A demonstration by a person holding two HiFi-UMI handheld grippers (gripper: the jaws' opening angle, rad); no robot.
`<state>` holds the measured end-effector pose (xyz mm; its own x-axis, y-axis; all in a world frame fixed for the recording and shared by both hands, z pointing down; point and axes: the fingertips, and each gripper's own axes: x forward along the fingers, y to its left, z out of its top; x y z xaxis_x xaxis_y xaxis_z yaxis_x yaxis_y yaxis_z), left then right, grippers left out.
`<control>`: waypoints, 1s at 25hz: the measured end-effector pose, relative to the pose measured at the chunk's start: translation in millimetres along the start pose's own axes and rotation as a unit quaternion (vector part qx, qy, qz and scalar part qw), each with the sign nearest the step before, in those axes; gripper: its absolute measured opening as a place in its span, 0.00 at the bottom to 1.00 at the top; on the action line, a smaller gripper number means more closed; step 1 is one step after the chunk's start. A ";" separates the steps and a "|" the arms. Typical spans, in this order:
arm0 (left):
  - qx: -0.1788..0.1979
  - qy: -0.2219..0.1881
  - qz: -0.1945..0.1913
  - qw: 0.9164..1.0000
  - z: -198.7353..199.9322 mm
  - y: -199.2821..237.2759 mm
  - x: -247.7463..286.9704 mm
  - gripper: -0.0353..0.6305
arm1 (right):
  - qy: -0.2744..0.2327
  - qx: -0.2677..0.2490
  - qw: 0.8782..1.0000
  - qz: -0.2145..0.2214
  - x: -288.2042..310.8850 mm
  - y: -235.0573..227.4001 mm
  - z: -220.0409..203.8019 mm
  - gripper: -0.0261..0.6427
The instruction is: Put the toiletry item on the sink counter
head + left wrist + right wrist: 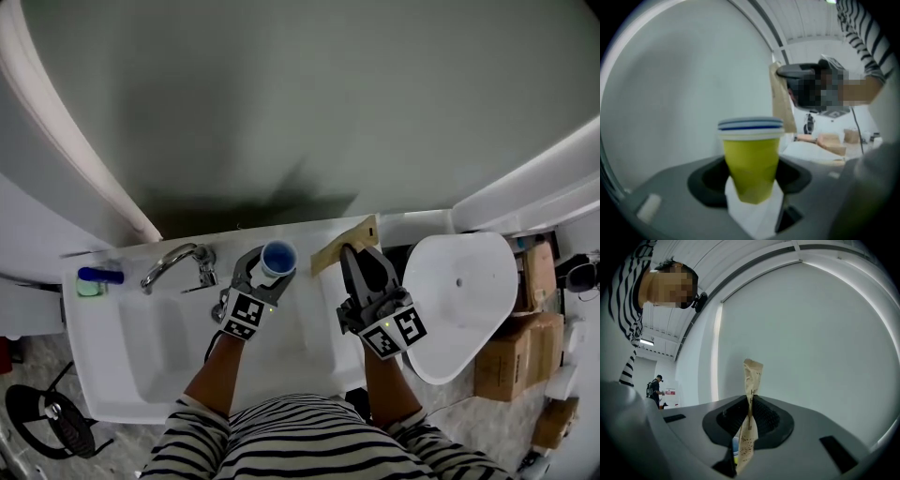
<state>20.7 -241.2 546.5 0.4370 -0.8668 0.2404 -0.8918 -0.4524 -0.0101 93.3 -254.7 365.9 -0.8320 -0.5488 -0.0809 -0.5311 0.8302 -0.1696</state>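
My left gripper (265,272) is shut on a yellow cup (752,164) with a white and blue rim; from the head view the cup (278,257) shows its blue inside, held upright over the back of the sink counter (309,330). A thin tan paper packet (750,413) with small print stands on edge between the jaws of my right gripper (354,258), which is shut on it. In the head view the packet (345,243) pokes out ahead of that gripper, above the counter's right end.
A chrome tap (174,264) stands at the basin's (155,347) back. A blue and green item (94,280) lies at the counter's far left. A white toilet lid (459,295) and cardboard boxes (520,347) are to the right. The wall (300,103) rises behind.
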 end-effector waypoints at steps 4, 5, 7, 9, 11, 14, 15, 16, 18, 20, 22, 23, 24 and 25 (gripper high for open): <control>-0.010 0.011 -0.001 1.000 -25.4 22.2 16.0 0.48 | 0.017 0.012 1.000 -0.004 23.2 -9.9 -25.5 0.09; -0.014 0.016 -0.003 1.000 -35.7 32.3 21.2 0.48 | 0.022 0.015 1.000 -0.006 34.6 -13.2 -35.7 0.09; -0.022 0.023 -0.006 0.999 -49.3 43.1 28.3 0.48 | 0.027 0.023 0.999 -0.009 48.2 -17.8 -48.7 0.09; -0.022 0.027 -0.007 0.999 -50.6 38.2 30.7 0.48 | 0.027 0.027 0.999 -0.009 45.8 -18.6 -48.7 0.09; -0.019 0.029 -0.006 0.999 -48.7 29.7 32.0 0.47 | 0.027 0.027 0.999 -0.007 39.0 -18.0 -44.9 0.09; -0.004 0.042 -0.002 0.999 -54.7 29.6 36.6 0.47 | 0.028 0.027 0.999 -0.004 39.9 -19.2 -47.5 0.09; 0.003 0.050 -0.001 0.999 -59.5 31.2 38.6 0.47 | 0.029 0.028 0.999 -0.004 42.1 -20.1 -49.8 0.09; 0.009 0.058 0.000 0.998 -64.4 32.4 40.3 0.47 | 0.030 0.029 0.999 -0.003 44.0 -20.8 -51.6 0.09; 0.020 0.072 0.002 0.997 -71.7 32.7 42.0 0.47 | 0.030 0.031 0.999 -0.002 46.0 -21.0 -52.6 0.09; 0.026 0.081 0.007 0.996 -76.0 32.2 42.4 0.47 | 0.030 0.033 0.999 0.000 46.6 -20.5 -52.3 0.09; 0.029 0.084 0.017 0.996 -77.8 32.9 42.9 0.47 | 0.031 0.034 0.999 0.002 46.8 -20.5 -52.5 0.09; 0.029 0.083 0.022 0.996 -78.1 33.7 43.1 0.47 | 0.031 0.034 0.999 0.003 46.9 -20.6 -52.8 0.09; 0.029 0.083 0.026 0.996 -78.4 34.6 43.5 0.47 | 0.032 0.035 0.999 0.004 46.9 -20.6 -53.2 0.09; 0.029 0.082 0.029 0.996 -78.8 35.4 44.1 0.47 | 0.033 0.036 0.999 0.004 47.2 -20.7 -53.8 0.09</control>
<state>-0.9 -278.9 633.2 0.3554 -0.8485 0.3921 -0.9049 -0.4174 -0.0830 56.4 -292.5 418.4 -0.8464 -0.5323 -0.0188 -0.5132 0.8244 -0.2386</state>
